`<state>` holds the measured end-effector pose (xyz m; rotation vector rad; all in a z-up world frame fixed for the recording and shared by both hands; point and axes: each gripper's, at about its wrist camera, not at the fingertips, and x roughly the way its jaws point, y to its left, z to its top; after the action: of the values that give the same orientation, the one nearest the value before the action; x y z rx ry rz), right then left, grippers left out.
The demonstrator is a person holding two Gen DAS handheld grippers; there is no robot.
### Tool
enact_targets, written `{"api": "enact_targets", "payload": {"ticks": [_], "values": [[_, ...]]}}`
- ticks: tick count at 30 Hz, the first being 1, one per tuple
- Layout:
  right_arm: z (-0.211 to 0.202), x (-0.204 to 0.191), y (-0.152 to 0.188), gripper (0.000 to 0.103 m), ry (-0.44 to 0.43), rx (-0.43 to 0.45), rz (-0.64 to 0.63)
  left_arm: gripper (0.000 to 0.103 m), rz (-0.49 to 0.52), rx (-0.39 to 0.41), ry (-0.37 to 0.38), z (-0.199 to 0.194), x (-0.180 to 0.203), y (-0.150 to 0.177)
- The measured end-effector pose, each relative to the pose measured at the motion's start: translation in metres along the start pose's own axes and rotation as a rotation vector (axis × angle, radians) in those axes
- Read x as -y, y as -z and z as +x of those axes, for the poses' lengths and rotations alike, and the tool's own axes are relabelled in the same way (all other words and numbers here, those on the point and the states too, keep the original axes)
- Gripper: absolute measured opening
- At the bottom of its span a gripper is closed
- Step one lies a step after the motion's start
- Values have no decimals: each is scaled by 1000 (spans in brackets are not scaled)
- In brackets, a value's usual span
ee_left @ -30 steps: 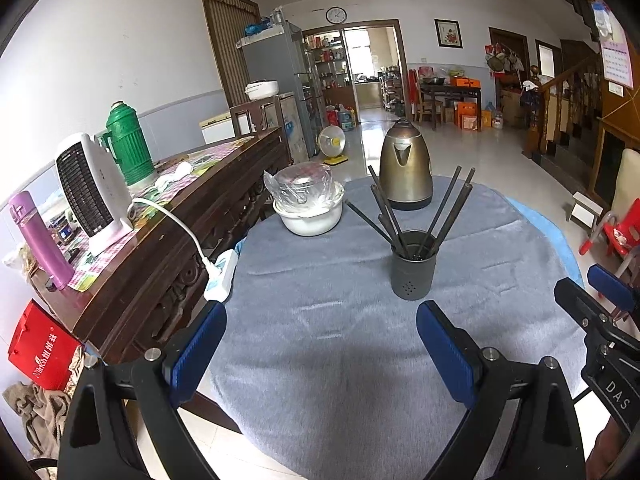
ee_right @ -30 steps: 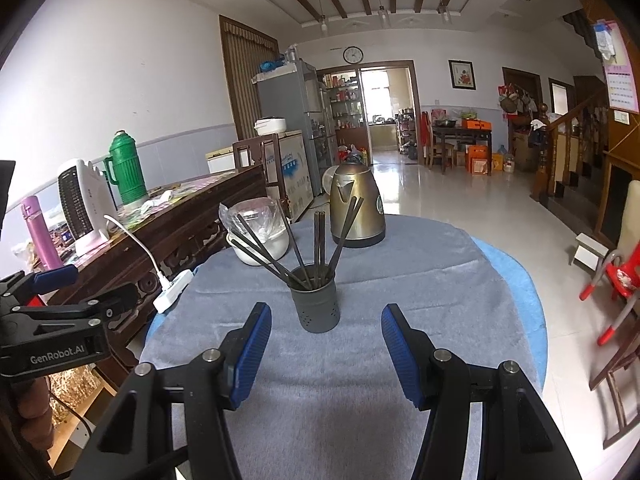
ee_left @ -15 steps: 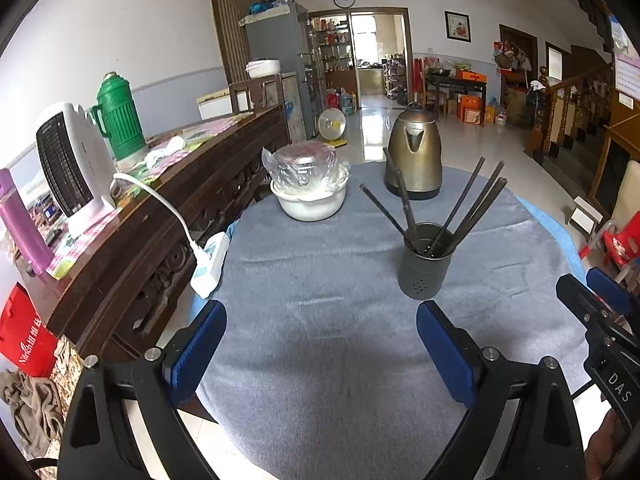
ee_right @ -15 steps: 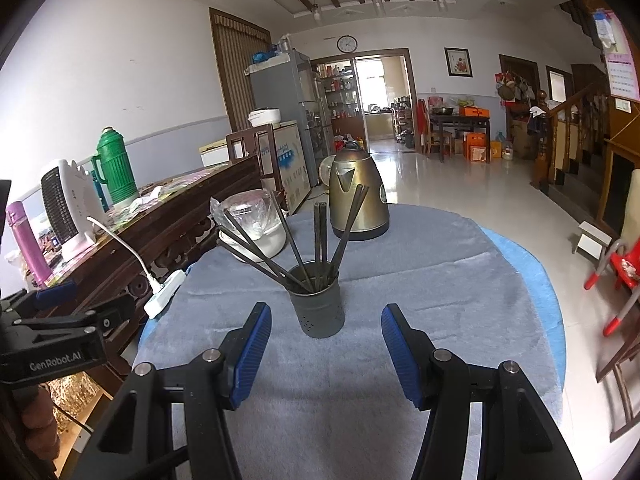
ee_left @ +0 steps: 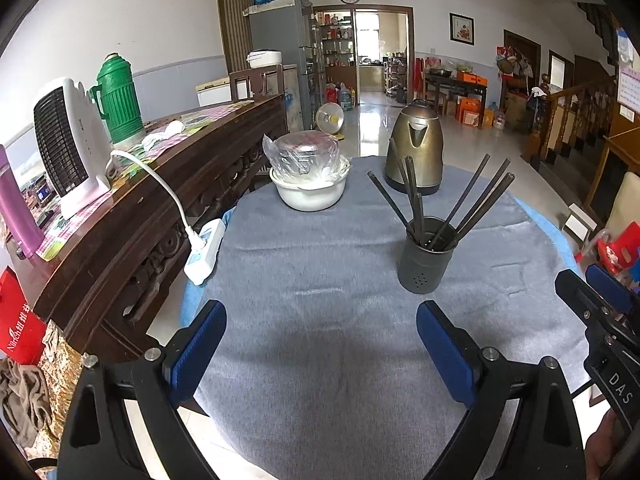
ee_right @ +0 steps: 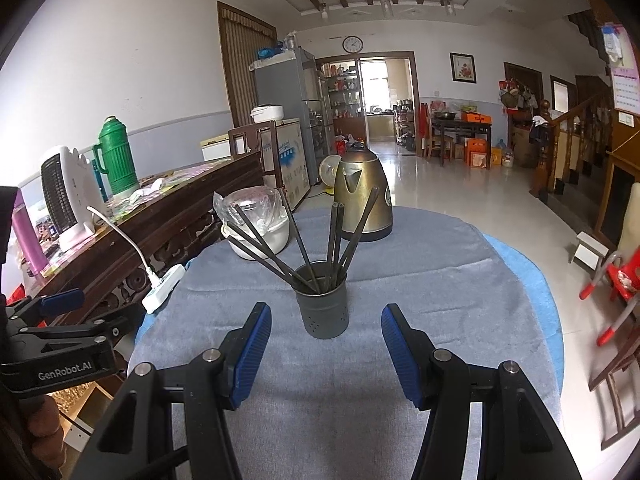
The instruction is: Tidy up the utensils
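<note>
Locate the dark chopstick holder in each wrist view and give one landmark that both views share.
Left wrist view: the chopstick holder stands right of centre on the grey cloth, beyond the right fingertip of the open left tongs.
Right wrist view: the chopstick holder stands near centre, just beyond the gap of the open right tongs.
Shared landmark: the brass kettle, behind the holder in both views.
</note>
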<state>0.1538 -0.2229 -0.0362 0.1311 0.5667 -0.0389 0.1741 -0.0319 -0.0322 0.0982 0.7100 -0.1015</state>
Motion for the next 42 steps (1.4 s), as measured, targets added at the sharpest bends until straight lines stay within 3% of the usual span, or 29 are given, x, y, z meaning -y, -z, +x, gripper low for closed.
{"api": "enact_targets", "payload": {"ticks": [20,42], "values": [[-3,-10,-3,61,-25,11,-20,96,-15,-4,-23,-3,-3,5],[-5,5,-4,61,-55,22,-23,96,-1,9,-68,-8,7,3]]}}
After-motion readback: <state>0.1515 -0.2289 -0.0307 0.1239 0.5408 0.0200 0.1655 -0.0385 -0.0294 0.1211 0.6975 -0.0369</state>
